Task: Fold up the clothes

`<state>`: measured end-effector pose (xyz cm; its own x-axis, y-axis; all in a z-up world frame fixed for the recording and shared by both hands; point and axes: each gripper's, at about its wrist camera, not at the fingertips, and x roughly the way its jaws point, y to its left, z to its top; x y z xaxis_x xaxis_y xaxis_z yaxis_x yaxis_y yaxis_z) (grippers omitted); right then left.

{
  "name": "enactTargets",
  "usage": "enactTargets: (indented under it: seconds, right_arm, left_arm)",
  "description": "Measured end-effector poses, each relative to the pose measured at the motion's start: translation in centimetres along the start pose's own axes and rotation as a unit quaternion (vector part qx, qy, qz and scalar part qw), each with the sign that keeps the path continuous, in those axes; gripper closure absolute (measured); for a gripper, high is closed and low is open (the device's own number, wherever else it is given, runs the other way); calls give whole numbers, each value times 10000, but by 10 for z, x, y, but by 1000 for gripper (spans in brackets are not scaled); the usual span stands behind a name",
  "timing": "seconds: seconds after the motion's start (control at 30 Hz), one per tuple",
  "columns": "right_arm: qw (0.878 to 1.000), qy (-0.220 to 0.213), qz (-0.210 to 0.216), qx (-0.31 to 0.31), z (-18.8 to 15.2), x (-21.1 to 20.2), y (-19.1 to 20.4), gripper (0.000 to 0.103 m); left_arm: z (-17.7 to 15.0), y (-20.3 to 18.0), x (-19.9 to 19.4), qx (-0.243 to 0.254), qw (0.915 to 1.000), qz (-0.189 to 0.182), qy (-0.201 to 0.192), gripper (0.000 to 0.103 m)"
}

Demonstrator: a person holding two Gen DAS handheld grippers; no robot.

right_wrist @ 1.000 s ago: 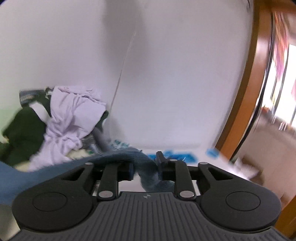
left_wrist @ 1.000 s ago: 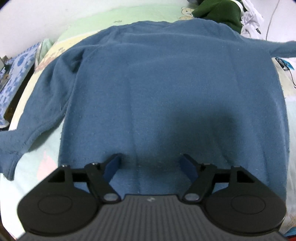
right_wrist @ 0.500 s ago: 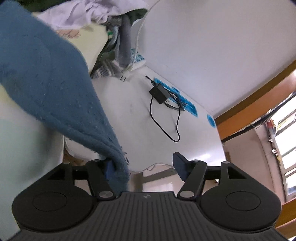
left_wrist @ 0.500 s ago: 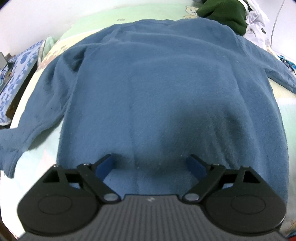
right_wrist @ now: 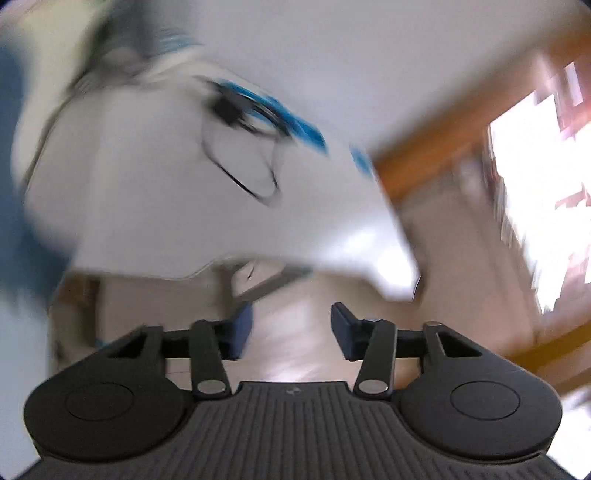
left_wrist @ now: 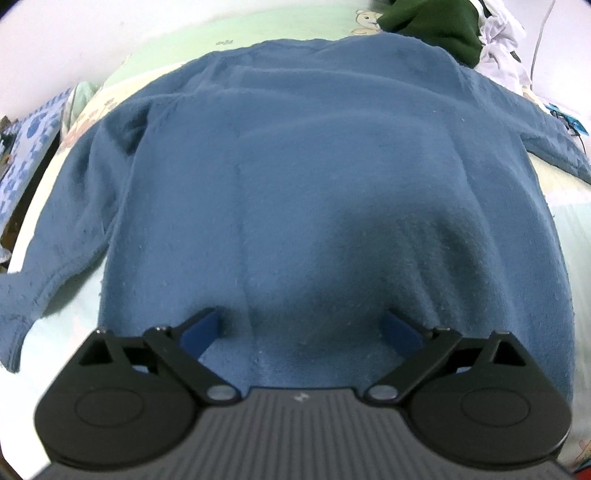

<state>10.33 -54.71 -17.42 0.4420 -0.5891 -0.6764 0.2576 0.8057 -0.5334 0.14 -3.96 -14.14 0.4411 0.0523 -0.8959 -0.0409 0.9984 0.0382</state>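
Note:
A blue sweater (left_wrist: 295, 184) lies spread flat on the bed, back up, hem nearest me, both sleeves stretched out to the sides. My left gripper (left_wrist: 301, 328) hovers just over the hem's middle; its jaws are opening wide and nothing sits between them. In the blurred right wrist view, my right gripper (right_wrist: 291, 328) points past the bed toward the floor. Its jaws are closing with nothing between them. The sweater's right sleeve (right_wrist: 14, 206) shows as a blue smear at the left edge, apart from the fingers.
A dark green garment (left_wrist: 436, 26) and white clothes (left_wrist: 502, 40) are piled at the bed's far right corner. A blue patterned cloth (left_wrist: 26, 147) lies off the left side. A white table (right_wrist: 155, 177) with a black cable and charger (right_wrist: 236, 147) stands beside the bed.
The right gripper let go of the sleeve end, swung down and away from the bed, and its jaws opened then narrowed. The left jaws spread wider over the hem; the sleeve now lies flat.

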Motion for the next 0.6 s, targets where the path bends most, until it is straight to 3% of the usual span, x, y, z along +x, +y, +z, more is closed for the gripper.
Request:
enactTargets:
  seconds: [0.07, 0.13, 0.3, 0.4, 0.53, 0.6]
  right_arm:
    - [9882, 75, 1019, 1143, 3, -14, -24, 62]
    - [9713, 46, 1782, 1578, 11, -31, -19, 62]
    - [9383, -752, 3168, 1170, 41, -88, 51, 64]
    - [9208, -792, 3729, 823, 55, -103, 97, 70]
    - [9220, -715, 3725, 773, 63, -104, 131, 71]
    - [9239, -774, 3638, 898, 66, -100, 129, 72]
  left_arm:
    - [1, -1, 1, 45, 10000, 9, -7, 3]
    - [3, -2, 3, 73, 10000, 3, 3, 1]
    - [6, -7, 4, 146, 9999, 12, -23, 1]
    - [4, -5, 5, 24, 10000, -11, -55, 1]
    - [3, -5, 6, -97, 9999, -29, -123, 1]
    - [1, -6, 6, -97, 9998, -39, -173, 1]
